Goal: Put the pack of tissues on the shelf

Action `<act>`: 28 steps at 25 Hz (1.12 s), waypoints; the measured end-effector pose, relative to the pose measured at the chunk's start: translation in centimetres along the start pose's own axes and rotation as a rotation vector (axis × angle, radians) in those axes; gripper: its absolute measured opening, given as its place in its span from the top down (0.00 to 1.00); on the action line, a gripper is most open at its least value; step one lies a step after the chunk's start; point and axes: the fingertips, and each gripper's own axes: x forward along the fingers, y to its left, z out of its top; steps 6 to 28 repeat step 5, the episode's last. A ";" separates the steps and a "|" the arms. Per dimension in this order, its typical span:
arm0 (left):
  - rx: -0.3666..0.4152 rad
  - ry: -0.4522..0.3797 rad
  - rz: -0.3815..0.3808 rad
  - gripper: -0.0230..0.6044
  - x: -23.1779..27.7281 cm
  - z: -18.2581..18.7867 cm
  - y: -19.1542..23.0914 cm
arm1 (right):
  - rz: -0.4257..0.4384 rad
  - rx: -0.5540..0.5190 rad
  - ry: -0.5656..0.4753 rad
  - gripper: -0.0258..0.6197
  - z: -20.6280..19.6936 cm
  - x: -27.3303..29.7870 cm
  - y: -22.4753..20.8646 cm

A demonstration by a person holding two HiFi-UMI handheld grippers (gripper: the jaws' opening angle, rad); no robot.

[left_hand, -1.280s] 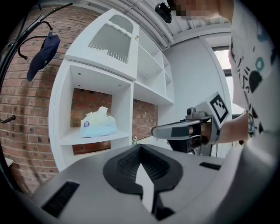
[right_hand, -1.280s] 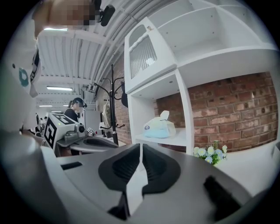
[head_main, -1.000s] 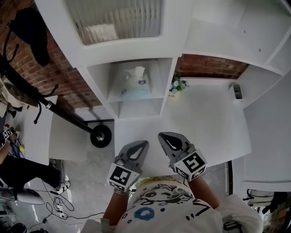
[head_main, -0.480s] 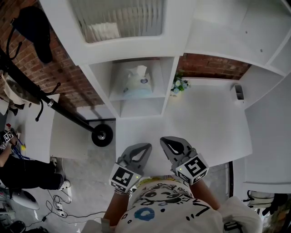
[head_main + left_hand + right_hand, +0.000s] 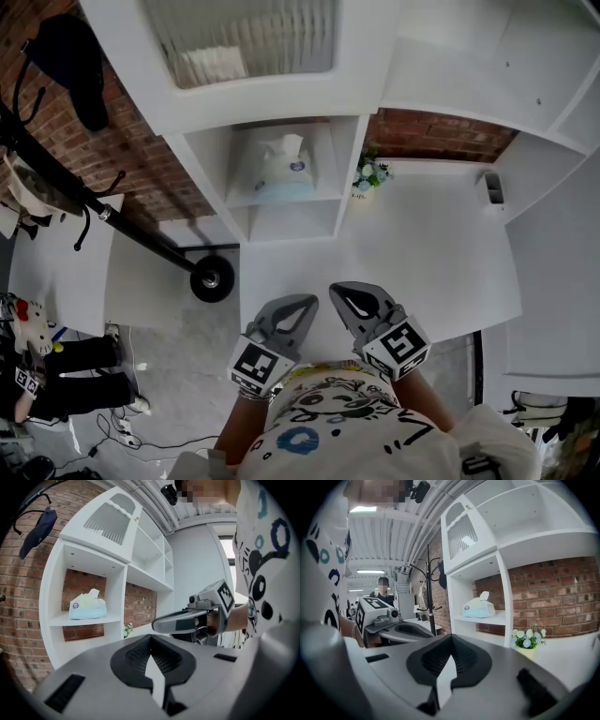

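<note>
Left tool (image 5: 305,303) and right tool (image 5: 338,290) are held pressed together, empty, the tissue pack (image 5: 278,167) shelved ahead, nearer the left.

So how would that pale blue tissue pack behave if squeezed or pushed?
The pale blue tissue pack looks rounded and soft-sided: probably squashy and light. Sitting flat on the white shelf, it would likely slide, not tip.

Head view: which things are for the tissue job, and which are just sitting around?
For the job:
pack of tissues, already sitting on the shelf
left hand-held gripper, shut and empty
right hand-held gripper, shut and empty

Just sitting around:
little flowers beside the shelf
coat stand
dark garment hanging on it
</note>
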 end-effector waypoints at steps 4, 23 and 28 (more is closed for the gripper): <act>-0.003 0.004 -0.005 0.94 -0.1 0.0 -0.1 | 0.003 0.008 0.003 0.92 -0.2 0.0 0.1; -0.004 0.005 -0.006 0.94 -0.1 0.0 -0.2 | 0.004 0.011 0.003 0.92 -0.2 0.1 0.1; -0.004 0.005 -0.006 0.94 -0.1 0.0 -0.2 | 0.004 0.011 0.003 0.92 -0.2 0.1 0.1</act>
